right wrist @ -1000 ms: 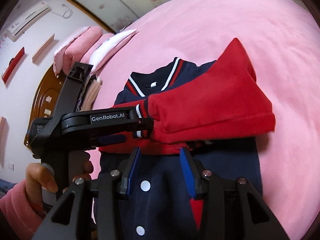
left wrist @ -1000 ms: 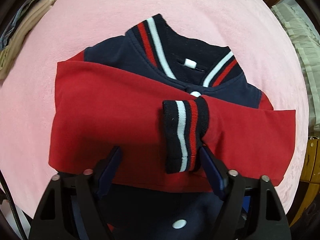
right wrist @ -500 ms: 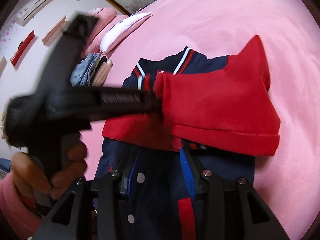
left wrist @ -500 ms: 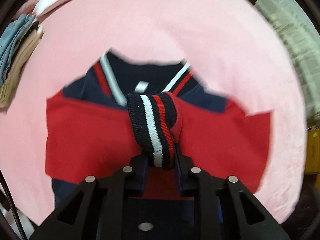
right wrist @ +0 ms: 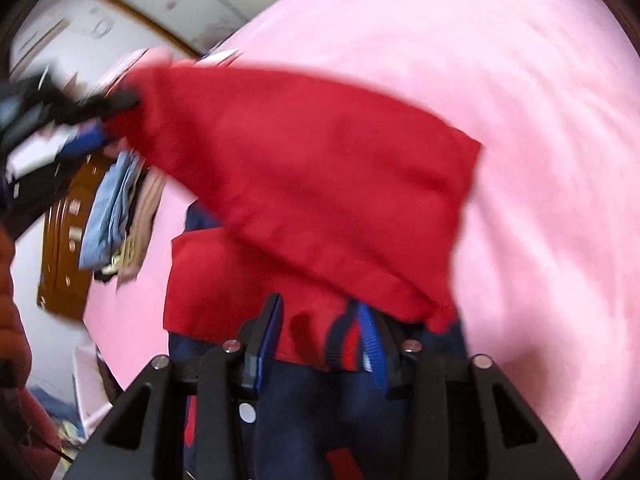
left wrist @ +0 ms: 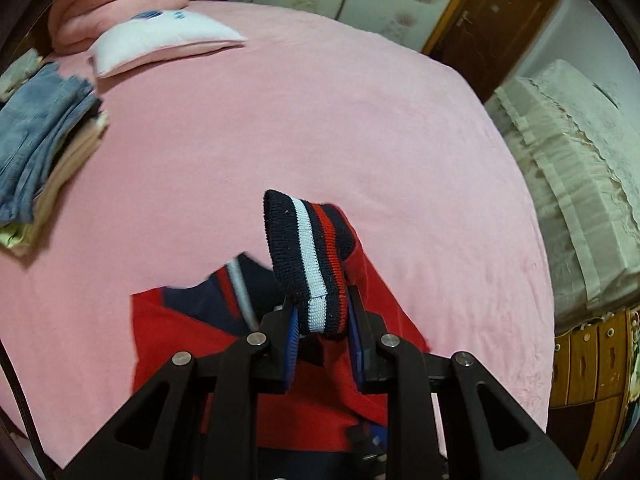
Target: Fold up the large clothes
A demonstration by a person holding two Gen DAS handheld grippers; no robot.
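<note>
The left gripper (left wrist: 322, 330) is pinching the navy ribbed cuff with white and red stripes (left wrist: 310, 256), lifting the red sleeve (right wrist: 312, 184) off the navy-and-red varsity jacket (left wrist: 192, 332) on the pink bedspread (left wrist: 320, 128), seemingly to refold it; the right gripper (right wrist: 320, 344) is holding its jaws apart around the jacket's front, gripping nothing.

Pink bed (left wrist: 320, 128) fills both views. White pillow (left wrist: 160, 40) at far end, pink pillows (left wrist: 116, 4) behind it. Stack of folded clothes (left wrist: 44, 148), jeans on top, near bed's left edge. Wooden door (left wrist: 492, 28) beyond. Cloth-covered furniture (left wrist: 572, 184) at right, wooden drawers (left wrist: 592, 364) below it.
</note>
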